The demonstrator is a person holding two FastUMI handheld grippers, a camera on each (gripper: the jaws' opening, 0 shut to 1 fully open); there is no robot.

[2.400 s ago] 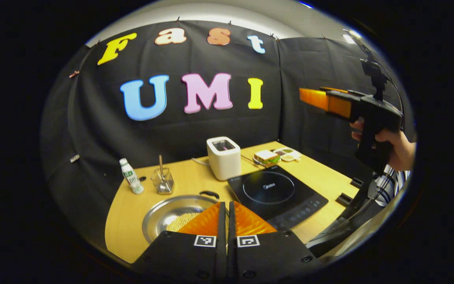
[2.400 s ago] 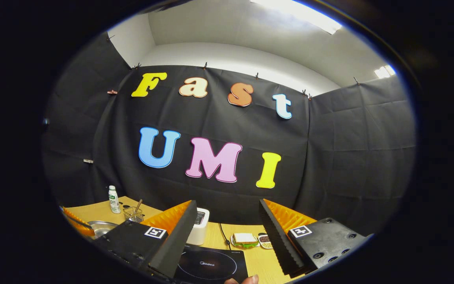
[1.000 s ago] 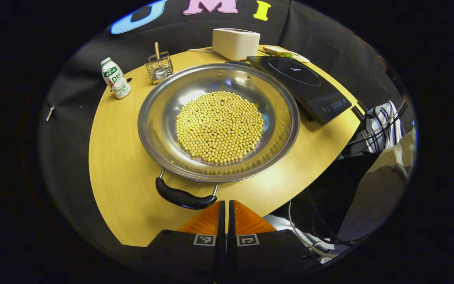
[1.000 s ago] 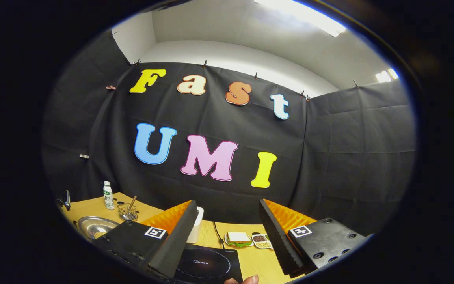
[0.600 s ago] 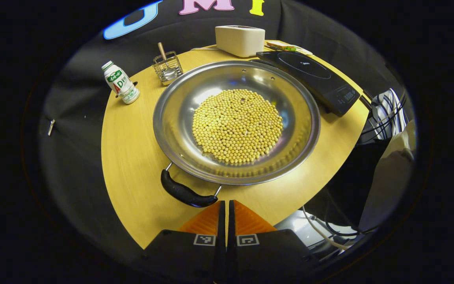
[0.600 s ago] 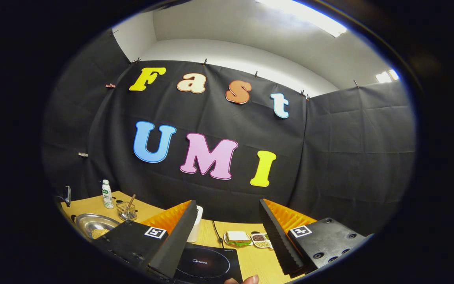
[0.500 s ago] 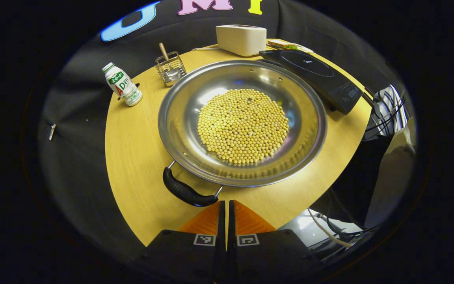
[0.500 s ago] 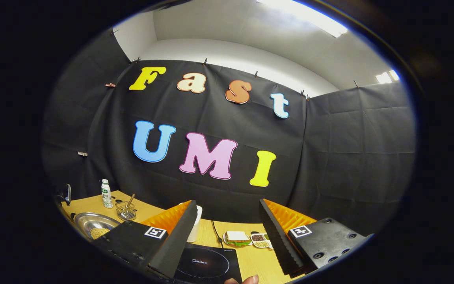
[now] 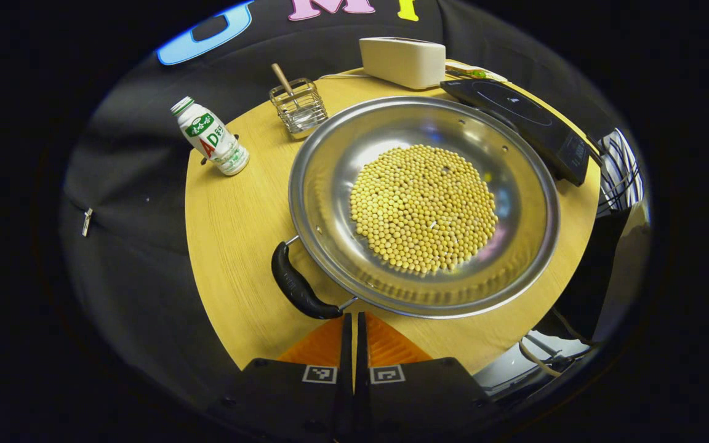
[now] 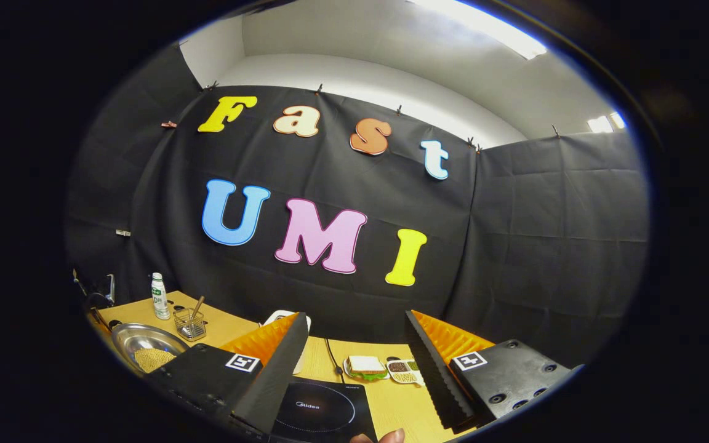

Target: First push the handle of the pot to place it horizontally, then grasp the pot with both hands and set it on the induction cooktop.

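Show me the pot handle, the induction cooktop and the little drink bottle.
pot handle [image 9: 296, 288], left gripper view, middle of the black grip.
induction cooktop [image 9: 517, 103], left gripper view, on the glass top.
drink bottle [image 9: 212, 137], left gripper view, on its label.

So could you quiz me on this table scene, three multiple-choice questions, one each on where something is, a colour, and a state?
1. Where is the small bottle relative to the pot?
A. inside it
B. on the table to its left in the left gripper view
C. on the cooktop

2. What colour is the pot's handle?
A. black
B. red
C. white

3. How does the left gripper stand?
A. wide open
B. shut on the bottle
C. shut, holding nothing, right by the handle

Answers: 1 B, the bottle stands on bare wood left of the pot. 2 A, the grip is black. 3 C, its fingers meet with nothing between them.
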